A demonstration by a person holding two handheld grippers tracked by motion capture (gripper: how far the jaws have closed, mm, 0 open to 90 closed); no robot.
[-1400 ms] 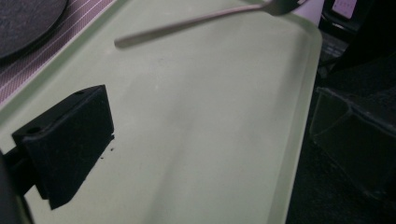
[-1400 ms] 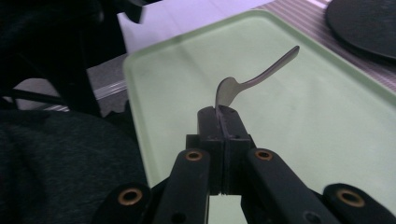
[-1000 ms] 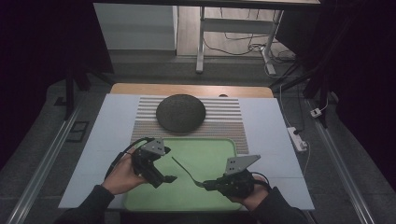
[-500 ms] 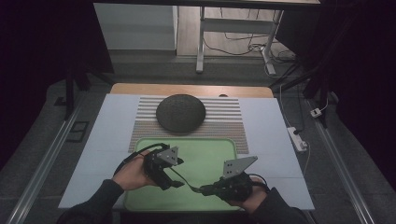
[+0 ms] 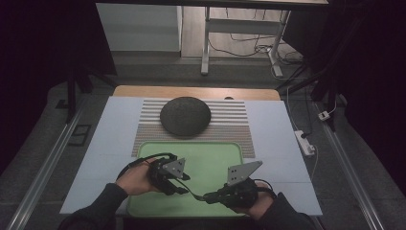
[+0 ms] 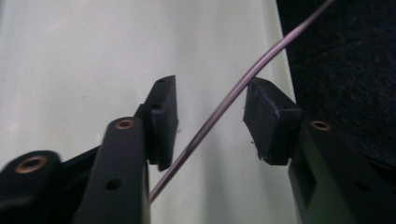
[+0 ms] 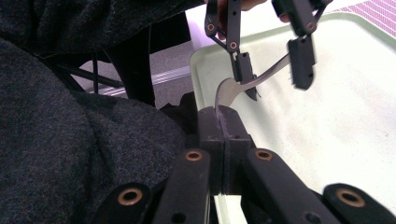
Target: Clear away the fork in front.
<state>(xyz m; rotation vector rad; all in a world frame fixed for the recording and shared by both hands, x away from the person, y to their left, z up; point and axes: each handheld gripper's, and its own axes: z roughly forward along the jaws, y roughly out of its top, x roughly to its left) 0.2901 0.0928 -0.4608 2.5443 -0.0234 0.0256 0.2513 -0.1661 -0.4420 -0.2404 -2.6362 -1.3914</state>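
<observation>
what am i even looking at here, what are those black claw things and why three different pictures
A person sits at a table holding a hand-held tool in each hand; each tool ends in two black jaws. The high view looks down from above. The other two pictures come from small cameras riding on each tool, looking along its jaws.

On the table lie a green tray, a striped mat and a dark round dome.

The right gripper is shut on one end of a thin metal utensil, probably a spoon or fork. The left gripper has just been closing, with the utensil's thin handle between its jaws, not yet pinched.
</observation>
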